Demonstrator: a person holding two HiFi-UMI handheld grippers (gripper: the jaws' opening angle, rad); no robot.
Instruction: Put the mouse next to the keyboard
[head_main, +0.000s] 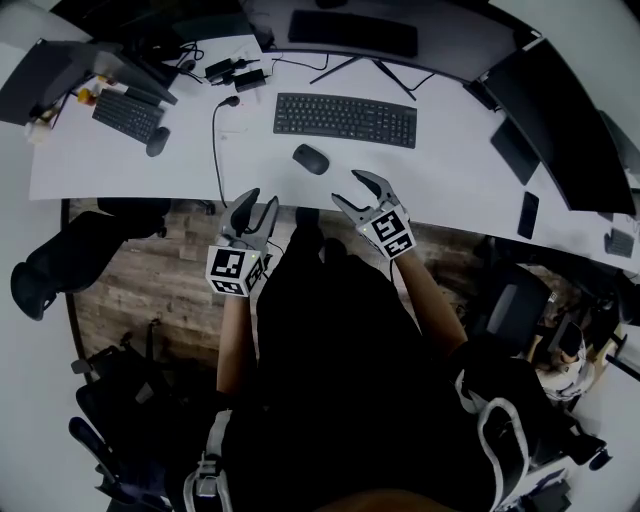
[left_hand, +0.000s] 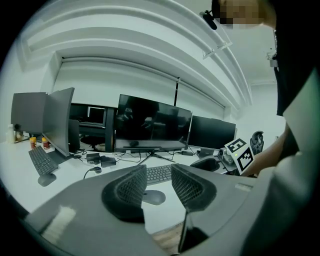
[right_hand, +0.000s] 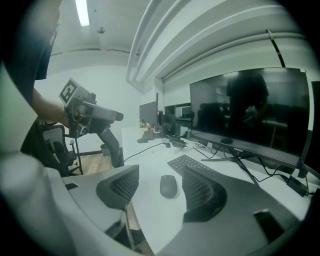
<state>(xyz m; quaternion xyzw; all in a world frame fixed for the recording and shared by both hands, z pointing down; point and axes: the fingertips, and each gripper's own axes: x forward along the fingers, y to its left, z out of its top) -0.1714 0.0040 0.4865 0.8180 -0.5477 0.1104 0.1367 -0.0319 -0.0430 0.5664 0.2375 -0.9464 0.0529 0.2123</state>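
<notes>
White worktop (head_main: 450, 170) carries a black flat keyboard (head_main: 345, 119); dark oval mouse (head_main: 311, 159) lies just beside its left end on the person's side, untouched. Left gripper (head_main: 261, 200) and right gripper (head_main: 350, 188) hover at the near edge, jaws apart, both empty.

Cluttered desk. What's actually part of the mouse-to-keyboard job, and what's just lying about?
Job: mouse, centre keyboard, left gripper, right gripper, both open.
Lying about: far-left keyboard, far-left mouse, cable, monitor.
</notes>
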